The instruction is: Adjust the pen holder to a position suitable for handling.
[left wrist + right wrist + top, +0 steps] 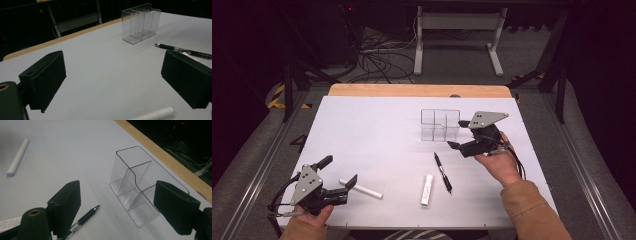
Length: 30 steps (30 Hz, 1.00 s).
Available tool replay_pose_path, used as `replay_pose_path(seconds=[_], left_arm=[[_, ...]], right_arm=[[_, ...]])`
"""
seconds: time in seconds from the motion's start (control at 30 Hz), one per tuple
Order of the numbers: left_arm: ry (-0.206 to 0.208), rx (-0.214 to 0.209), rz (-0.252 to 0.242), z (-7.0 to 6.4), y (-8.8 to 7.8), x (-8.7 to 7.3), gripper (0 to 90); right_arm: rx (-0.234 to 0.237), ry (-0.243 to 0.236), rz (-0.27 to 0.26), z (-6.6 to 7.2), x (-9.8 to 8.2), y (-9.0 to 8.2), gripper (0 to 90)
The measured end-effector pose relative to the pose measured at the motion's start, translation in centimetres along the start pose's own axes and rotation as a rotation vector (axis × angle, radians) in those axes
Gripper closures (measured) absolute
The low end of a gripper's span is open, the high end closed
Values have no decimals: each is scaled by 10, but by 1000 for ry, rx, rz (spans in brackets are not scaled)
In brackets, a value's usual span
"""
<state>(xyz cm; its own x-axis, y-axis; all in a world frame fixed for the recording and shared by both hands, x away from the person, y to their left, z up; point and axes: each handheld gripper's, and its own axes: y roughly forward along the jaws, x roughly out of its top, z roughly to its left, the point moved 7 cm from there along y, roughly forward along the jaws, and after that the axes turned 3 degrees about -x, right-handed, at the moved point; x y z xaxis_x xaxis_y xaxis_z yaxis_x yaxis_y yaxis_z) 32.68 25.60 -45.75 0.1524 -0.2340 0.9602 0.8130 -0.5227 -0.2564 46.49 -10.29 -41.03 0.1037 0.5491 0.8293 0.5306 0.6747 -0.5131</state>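
Hovering with spread, empty jaws: right gripper [463,134] just beside the clear organizer [440,124], left gripper [338,170] over the white stick [361,188].

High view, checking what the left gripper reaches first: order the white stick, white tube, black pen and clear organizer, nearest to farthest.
From the left gripper:
1. White stick, just beside its jaws.
2. White tube, front centre.
3. Black pen, right of the tube.
4. Clear organizer, farther back, near the right gripper.
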Motion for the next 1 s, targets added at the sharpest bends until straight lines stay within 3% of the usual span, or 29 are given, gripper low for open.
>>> replay_pose_path(seconds=[0.27,0.4,0.83,1.0], left_arm=[[-1,2,1,0,0,0,66],[-1,2,2,0,-1,-1,66],[-8,2,4,1,0,-2,67],[-12,2,3,1,0,-2,68]], right_arm=[[5,-34,0,-3,5,1,260],[13,-46,42,-7,5,6,298],[37,-75,170,-23,8,48,396],[37,-88,188,-26,7,59,423]])
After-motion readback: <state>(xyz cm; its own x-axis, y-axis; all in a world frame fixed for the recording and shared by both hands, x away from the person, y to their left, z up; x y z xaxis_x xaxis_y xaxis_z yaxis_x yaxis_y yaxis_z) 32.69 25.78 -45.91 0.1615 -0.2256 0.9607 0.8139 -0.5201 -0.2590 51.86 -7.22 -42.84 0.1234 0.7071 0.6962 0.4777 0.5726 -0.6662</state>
